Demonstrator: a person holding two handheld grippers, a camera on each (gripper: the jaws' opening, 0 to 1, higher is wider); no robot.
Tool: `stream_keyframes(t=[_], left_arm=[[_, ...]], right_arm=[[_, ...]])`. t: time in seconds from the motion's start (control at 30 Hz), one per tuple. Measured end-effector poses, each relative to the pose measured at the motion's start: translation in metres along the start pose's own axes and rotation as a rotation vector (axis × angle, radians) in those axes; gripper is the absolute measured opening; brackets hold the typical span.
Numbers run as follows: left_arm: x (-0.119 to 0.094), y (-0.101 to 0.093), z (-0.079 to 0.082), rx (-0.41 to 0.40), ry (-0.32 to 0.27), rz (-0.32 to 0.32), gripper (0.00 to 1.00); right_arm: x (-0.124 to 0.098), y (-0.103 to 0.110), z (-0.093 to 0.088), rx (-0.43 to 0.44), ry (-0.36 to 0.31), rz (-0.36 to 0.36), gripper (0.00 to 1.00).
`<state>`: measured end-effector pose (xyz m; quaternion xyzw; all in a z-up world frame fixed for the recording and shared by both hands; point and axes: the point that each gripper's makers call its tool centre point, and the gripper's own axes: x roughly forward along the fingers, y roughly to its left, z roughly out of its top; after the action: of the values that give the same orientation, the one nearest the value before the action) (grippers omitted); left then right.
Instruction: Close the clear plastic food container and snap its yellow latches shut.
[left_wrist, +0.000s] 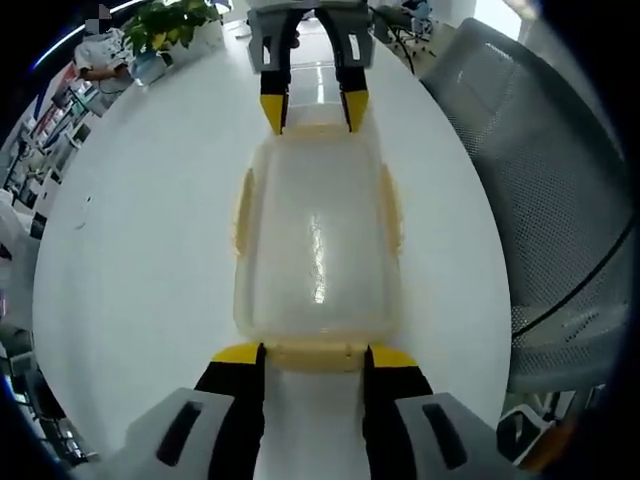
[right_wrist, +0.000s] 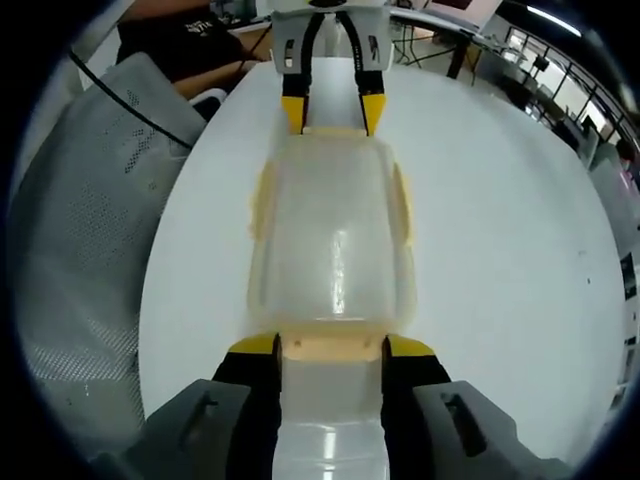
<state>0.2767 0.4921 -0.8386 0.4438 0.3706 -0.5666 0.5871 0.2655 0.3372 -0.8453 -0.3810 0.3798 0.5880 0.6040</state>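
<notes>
The clear plastic container (left_wrist: 318, 240) (right_wrist: 332, 240) lies on the white table (left_wrist: 140, 250) with its lid resting on top. Pale yellow latches (left_wrist: 243, 210) run along its long sides, and one sits at each end. My left gripper (left_wrist: 315, 355) is open, its yellow-tipped jaws straddling the near end latch (left_wrist: 315, 358). At the opposite end, my right gripper (left_wrist: 313, 110) (right_wrist: 332, 348) is also open, straddling that end latch (right_wrist: 332, 347). From the right gripper view, the left gripper (right_wrist: 332, 110) stands at the far end. I cannot tell whether the latches are snapped down.
A grey mesh office chair (left_wrist: 540, 180) (right_wrist: 80, 200) stands close to the table's edge beside the container. A potted plant (left_wrist: 170, 25) sits at the table's far end. Desks and cables lie beyond the table. Bare white tabletop (right_wrist: 500, 230) spreads to the other side.
</notes>
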Motion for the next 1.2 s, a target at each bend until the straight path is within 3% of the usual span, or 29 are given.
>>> stream_keyframes(t=[1.0,1.2], left_arm=[[-0.001,-0.002,-0.002,0.002,0.007,-0.013,0.33],[-0.011,-0.001,0.004,0.011,-0.008,-0.002,0.33]], right_arm=[[-0.005,0.000,0.003,-0.018,-0.016,-0.004,0.35],[-0.010,0.001,0.004,-0.015,-0.009,-0.018,0.35]])
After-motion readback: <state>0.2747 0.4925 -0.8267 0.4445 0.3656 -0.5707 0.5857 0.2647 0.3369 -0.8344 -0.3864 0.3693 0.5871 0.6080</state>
